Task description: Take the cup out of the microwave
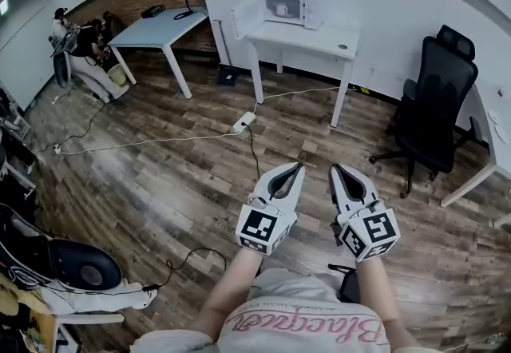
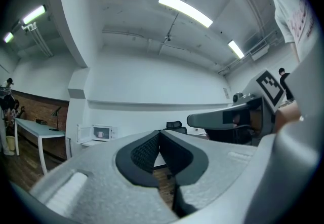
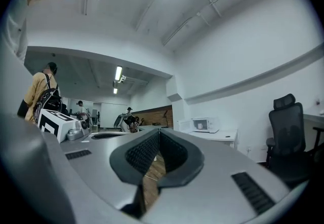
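Cup upright inside the open microwave on a white tabletop, far across the wood-plank floor; handle direction indiscernible. Left gripper and right gripper: fingers pressed together, empty

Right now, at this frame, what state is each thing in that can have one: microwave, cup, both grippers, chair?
microwave: door swung open, standing on the white table.
cup: inside the microwave, not yet taken out.
left gripper: jaws shut, nothing between them, far from the microwave.
right gripper: jaws shut, nothing between them, also far off.
office chair: upright, nobody in it.
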The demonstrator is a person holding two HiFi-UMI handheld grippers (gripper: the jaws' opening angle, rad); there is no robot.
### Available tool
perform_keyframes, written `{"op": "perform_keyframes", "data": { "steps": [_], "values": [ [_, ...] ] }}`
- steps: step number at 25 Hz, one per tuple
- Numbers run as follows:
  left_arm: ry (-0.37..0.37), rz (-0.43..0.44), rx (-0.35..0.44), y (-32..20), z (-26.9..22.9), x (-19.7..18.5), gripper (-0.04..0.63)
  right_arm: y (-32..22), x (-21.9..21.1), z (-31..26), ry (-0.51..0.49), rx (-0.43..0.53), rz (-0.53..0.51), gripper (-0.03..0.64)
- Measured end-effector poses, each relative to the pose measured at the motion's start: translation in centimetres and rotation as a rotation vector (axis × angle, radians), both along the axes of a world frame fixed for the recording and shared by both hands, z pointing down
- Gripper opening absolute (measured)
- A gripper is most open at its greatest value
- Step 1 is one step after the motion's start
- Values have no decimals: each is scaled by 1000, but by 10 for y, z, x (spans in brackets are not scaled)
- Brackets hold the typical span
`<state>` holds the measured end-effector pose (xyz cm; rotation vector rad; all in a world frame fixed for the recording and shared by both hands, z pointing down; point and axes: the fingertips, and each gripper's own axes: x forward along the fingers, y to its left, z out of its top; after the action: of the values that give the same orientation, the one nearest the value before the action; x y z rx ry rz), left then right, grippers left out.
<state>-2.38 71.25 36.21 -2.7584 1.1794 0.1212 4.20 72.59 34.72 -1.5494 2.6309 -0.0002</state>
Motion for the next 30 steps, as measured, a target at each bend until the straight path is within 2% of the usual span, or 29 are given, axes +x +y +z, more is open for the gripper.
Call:
{"op": "perform_keyframes", "data": {
  "steps": [6, 11, 16, 24, 30],
  "values": [
    [34, 4, -32, -18, 8, -18, 6, -9, -4, 11, 24, -38, 53, 12],
    [30, 25, -45, -26, 15, -12, 6, -14, 7, 21, 45, -60, 83, 12],
    [28, 48, -59, -43, 21, 14, 6, -34, 30, 27, 29, -71, 103, 12],
    [-17, 86, -84, -82, 31, 68, 6, -80, 82, 33, -26, -96, 117, 12],
    [-12, 92, -85, -119, 30, 108, 6, -116, 115, 33, -20, -88, 105, 12]
  ]
}}
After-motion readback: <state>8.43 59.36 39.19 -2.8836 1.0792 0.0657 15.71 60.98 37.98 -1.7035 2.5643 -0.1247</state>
